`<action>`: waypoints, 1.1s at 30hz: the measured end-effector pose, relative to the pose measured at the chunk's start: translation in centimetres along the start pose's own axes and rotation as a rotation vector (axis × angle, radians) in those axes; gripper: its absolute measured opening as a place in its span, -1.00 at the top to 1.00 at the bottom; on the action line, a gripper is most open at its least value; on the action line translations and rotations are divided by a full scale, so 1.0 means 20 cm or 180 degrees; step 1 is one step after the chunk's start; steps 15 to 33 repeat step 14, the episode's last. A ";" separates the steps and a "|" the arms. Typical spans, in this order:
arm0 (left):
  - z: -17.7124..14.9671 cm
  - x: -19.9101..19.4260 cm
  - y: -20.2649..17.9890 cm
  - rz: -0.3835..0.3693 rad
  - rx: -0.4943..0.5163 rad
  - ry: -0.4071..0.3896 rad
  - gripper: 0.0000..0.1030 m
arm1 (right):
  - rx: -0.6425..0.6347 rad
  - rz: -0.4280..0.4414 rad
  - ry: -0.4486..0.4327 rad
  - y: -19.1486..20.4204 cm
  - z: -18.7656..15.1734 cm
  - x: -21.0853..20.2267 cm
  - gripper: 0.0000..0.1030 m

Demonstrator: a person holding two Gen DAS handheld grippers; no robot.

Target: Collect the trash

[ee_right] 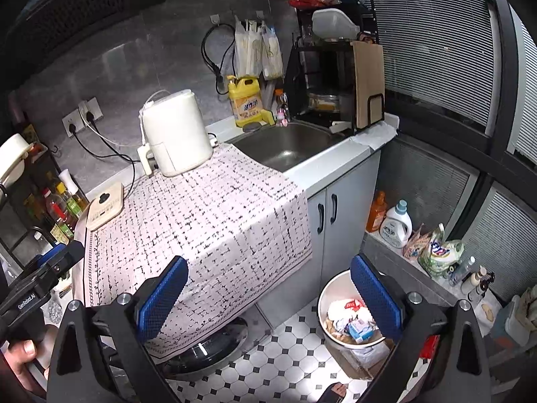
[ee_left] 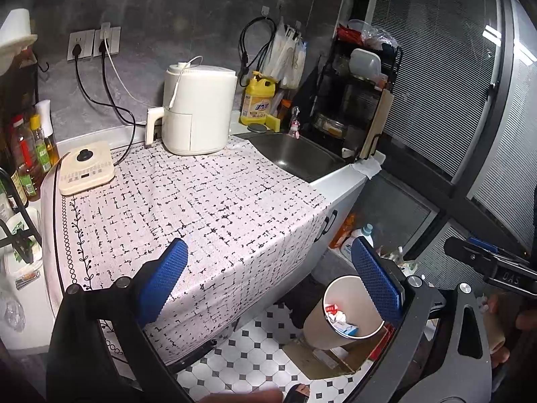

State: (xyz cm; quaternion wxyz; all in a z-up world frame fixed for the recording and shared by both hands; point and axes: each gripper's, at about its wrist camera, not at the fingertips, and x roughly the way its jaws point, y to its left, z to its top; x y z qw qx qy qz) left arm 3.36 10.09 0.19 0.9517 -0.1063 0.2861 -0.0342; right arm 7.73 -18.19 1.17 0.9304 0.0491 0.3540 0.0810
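I have both tools raised over the front edge of the counter, which is draped in a pale tablecloth printed with broken black lines (ee_left: pixel 214 201). My left gripper (ee_left: pixel 275 282) has its blue-padded jaws spread wide with nothing between them, and my right gripper (ee_right: pixel 272 297) is spread just as wide and carries nothing either.

The round beige waste bin with a metal rim (ee_right: pixel 330 287) stands on the black-and-white tiled floor (ee_right: pixel 268 362), just beside the grey cabinet doors (ee_right: pixel 330 221) under the steel sink (ee_right: pixel 285 144). Inside it I see crumpled wrappers and small cartons (ee_right: pixel 352 319), white, red and blue. In the left view the same bin shows beneath my right-hand finger pad.

On the cloth only a cream-coloured air fryer (ee_left: pixel 198 110) stands, with a flat cream induction cooker (ee_left: pixel 85 168) near the far left corner.
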 end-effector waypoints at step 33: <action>-0.04 0.08 0.28 0.0018 -0.0257 0.0096 -0.88 | -0.0205 -0.0086 0.0296 0.17 -0.03 0.19 -0.85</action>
